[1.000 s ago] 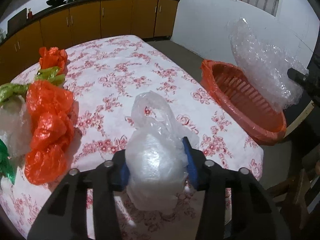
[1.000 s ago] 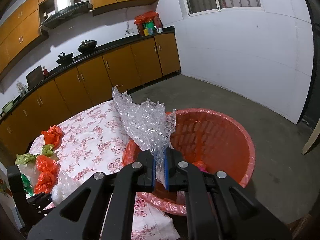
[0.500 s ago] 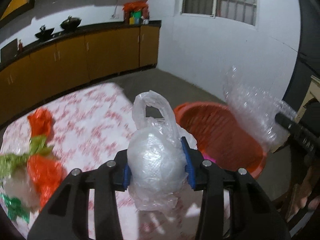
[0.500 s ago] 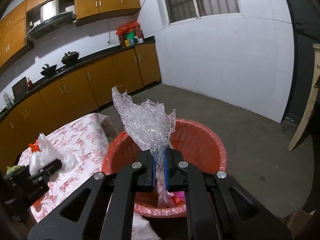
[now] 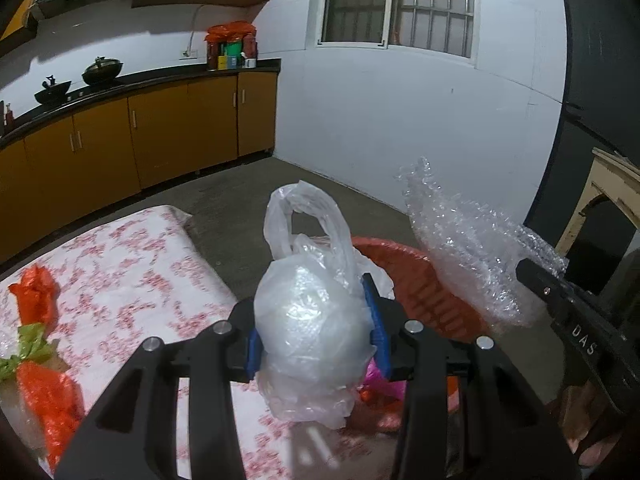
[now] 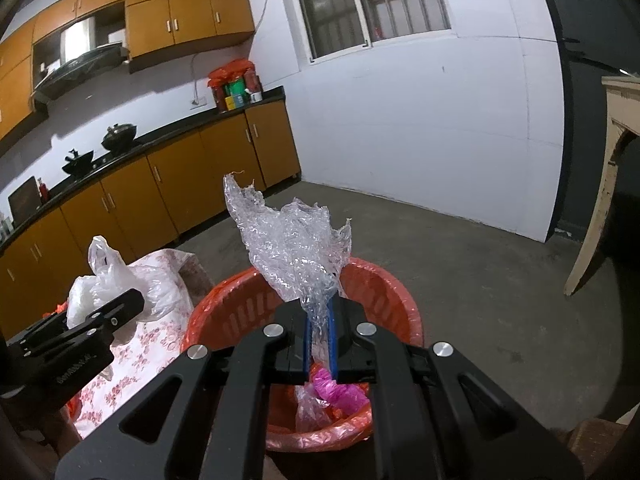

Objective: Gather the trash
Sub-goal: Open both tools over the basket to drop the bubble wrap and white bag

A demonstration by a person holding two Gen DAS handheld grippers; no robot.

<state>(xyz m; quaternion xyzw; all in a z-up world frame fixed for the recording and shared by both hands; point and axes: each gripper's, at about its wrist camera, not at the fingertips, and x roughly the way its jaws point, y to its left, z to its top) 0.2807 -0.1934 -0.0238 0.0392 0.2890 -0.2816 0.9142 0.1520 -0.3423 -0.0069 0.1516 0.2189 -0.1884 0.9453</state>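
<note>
The left hand-held gripper [image 5: 316, 340] is clenching a bag [image 5: 308, 320], hiding part of the basket [image 5: 424, 288]; the right hand-held gripper [image 6: 320, 340] is pinching bubble wrap [image 6: 292, 248] over it, its lower end hidden at 6 o'clock.

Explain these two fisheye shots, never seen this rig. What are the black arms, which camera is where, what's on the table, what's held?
No robot here: a person carries a handheld two-finger gripper in each hand, each with a camera looking along its fingers. In the left view, the left gripper is closed around a balled clear plastic bag. In the right view, the right gripper pinches a bubble wrap sheet over the orange basket, which already holds pink trash. Each gripper also appears at the other view's edge. The floral-clothed table still carries orange bags and a green scrap.
</note>
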